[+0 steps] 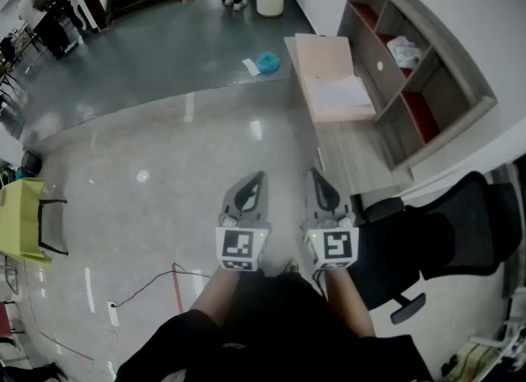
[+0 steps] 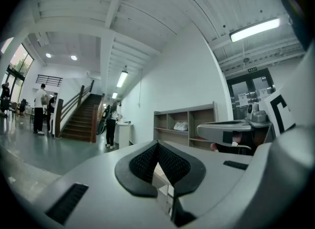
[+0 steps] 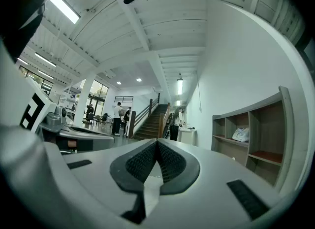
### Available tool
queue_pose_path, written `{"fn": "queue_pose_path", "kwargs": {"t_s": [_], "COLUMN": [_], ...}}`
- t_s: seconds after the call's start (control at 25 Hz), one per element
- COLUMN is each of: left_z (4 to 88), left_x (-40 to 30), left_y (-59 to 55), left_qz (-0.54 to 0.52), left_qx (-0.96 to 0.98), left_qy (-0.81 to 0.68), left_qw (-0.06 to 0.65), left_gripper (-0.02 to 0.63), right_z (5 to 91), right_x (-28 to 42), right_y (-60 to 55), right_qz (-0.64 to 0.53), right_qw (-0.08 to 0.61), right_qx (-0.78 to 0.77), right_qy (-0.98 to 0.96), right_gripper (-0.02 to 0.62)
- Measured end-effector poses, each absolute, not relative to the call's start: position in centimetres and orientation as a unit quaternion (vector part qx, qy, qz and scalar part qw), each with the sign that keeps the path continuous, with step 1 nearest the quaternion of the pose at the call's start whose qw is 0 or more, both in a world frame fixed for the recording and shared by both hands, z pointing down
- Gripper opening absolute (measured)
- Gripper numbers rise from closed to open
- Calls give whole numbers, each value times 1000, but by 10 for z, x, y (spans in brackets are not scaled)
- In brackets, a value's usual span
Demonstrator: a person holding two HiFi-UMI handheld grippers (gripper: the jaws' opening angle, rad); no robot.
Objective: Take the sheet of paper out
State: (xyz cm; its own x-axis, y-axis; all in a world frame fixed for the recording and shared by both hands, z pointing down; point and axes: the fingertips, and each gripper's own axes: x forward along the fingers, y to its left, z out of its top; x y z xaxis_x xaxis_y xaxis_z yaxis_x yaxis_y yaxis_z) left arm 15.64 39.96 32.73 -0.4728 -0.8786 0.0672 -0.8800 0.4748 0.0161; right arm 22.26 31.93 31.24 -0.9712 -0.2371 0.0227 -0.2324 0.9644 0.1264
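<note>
A white sheet of paper lies on a pink flat folder at the far end of a long wooden desk on the right. Both grippers are held level, close to the person's body and well short of the paper. The left gripper is shut with nothing in it, its black pads meeting in the left gripper view. The right gripper is shut and empty too, seen the same way in the right gripper view. Neither touches anything.
A grey shelf unit with a white bundle stands behind the desk. A black office chair sits at the right. A teal object and a cable lie on the floor, a yellow table at left. People stand by stairs.
</note>
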Motion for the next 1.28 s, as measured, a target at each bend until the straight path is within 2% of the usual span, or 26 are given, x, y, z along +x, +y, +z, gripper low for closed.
{"fn": "queue_pose_path", "kwargs": {"t_s": [0.6, 1.28], "left_z": [342, 365], "left_x": [154, 80], "left_y": [423, 538], "left_qz": [-2, -9], "left_qx": [507, 463], "left_qy": [-860, -883], "left_qw": [58, 73], "left_gripper": [43, 43], "right_z": [330, 339], "right_x": [212, 120], "right_y": [345, 454], "right_qz": [-52, -50], "right_qw": [42, 46], "right_qx": [101, 49], "right_qy": [-993, -997], "right_gripper": [15, 15]}}
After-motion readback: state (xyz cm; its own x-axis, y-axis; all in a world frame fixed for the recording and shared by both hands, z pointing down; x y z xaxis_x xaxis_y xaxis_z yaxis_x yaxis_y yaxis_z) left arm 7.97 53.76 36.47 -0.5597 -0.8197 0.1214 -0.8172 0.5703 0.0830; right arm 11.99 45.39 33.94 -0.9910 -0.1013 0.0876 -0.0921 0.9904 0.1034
